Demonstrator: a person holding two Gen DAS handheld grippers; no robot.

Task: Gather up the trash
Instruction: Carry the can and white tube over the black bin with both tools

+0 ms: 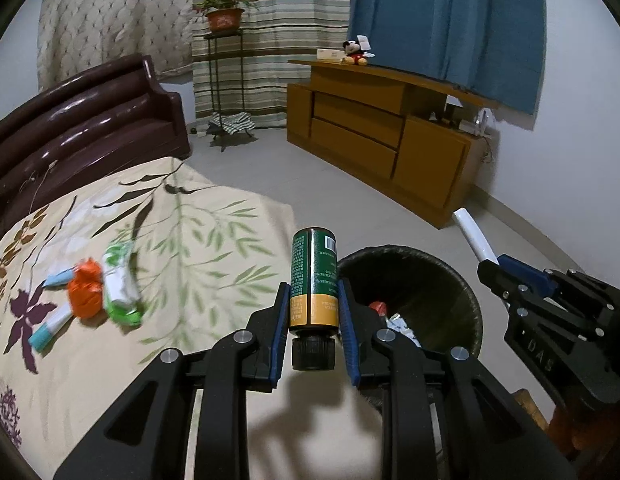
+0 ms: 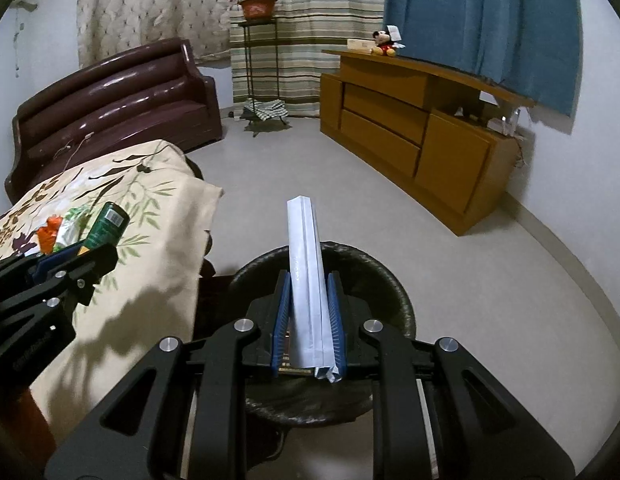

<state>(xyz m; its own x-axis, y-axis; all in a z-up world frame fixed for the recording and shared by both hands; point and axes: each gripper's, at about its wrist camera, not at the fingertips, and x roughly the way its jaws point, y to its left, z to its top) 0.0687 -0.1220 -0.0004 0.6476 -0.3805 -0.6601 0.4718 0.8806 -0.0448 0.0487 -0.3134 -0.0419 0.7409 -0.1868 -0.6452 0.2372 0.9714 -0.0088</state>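
Left gripper (image 1: 313,300): I've got it clamped on the green bottle (image 1: 314,280), cap toward me.
Right gripper (image 2: 308,312): pinching the white carton (image 2: 308,280), above the bin (image 2: 389,292).

The bin (image 2: 321,408) stands open-topped just beside the bed (image 1: 182,216); its mouth is free, with some trash low inside. The left gripper (image 1: 313,292), clamped on a bottle (image 1: 313,276), hangs at the bin's left rim over the bed's edge. The right gripper (image 2: 309,280), clamped on a long white pack (image 2: 306,264), is above the mouth. Wrappers (image 1: 94,292) crowd the bedspread to the left. The floor (image 2: 310,176) beyond is bare up to the cabinet (image 2: 421,136) and sofa (image 2: 118,104).
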